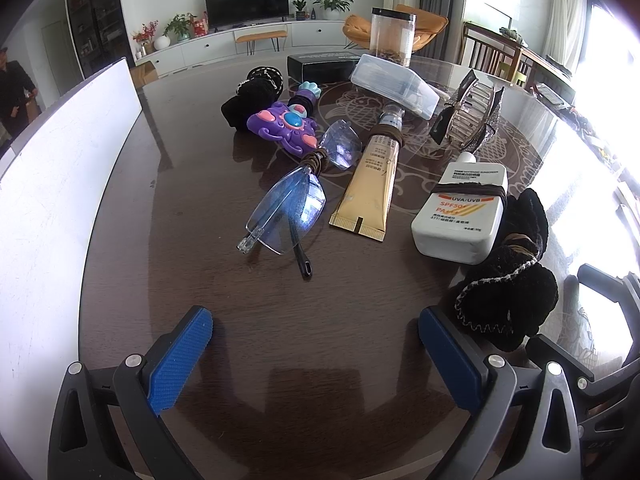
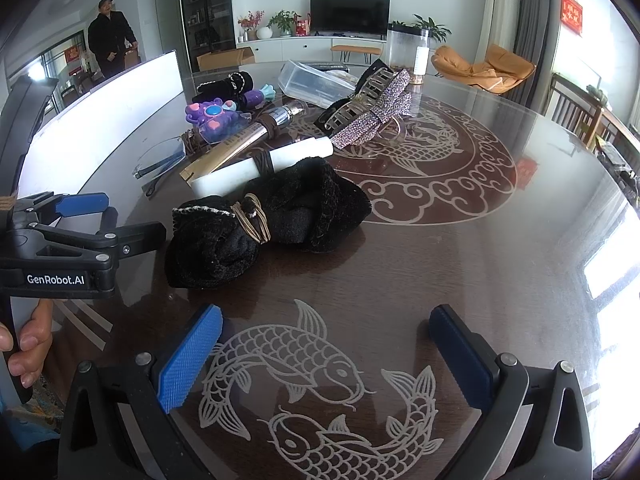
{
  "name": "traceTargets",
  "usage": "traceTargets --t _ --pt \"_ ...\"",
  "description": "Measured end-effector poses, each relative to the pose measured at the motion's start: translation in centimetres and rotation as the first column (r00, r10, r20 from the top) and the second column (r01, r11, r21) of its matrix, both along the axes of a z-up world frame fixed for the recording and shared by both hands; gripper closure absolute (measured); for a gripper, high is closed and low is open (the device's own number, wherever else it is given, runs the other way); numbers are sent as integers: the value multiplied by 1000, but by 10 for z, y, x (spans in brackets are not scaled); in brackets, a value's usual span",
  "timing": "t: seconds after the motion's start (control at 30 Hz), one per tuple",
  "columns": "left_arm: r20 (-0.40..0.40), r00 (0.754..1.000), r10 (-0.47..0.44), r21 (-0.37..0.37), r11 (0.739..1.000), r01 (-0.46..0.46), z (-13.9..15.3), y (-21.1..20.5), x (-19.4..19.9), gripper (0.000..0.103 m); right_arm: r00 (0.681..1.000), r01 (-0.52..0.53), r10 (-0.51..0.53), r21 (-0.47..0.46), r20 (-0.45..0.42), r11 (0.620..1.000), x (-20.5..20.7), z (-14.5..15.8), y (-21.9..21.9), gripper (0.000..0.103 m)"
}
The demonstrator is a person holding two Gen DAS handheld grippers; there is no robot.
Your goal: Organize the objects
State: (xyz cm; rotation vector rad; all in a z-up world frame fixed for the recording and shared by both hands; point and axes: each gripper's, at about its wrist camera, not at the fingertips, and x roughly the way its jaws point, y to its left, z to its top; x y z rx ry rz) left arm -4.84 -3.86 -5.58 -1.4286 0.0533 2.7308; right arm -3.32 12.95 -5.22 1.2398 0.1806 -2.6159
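Both claws hover wide apart and empty over the dark tabletop [image 1: 180, 240]. Left of the left claw [image 1: 316, 336] stands a white board [image 1: 60, 168]. Ahead of it lie rimless glasses [image 1: 288, 208] bound with a brown hair tie, then a purple toy [image 1: 284, 124], a gold tube [image 1: 370, 188], and a white sunscreen bottle [image 1: 460, 212]. Just ahead-right of its right finger sits a black sock bundle [image 1: 508, 292]. That bundle [image 2: 264, 220] lies ahead-left of the right claw [image 2: 326, 340], whose front is bare, with a rhinestone hair clip [image 2: 372, 112] farther off.
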Motion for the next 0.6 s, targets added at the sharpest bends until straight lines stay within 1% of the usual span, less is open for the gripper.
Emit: traceTargets --t 0.43,0.6 --pt "1 1000 -6 1 1000 6 -1 0 -1 0 1000 5 -5 1 -1 1000 1 0 0 0" --pt "13 1000 -16 1 1000 16 0 -7 2 0 1000 22 -22 -1 9 1000 0 0 3 0"
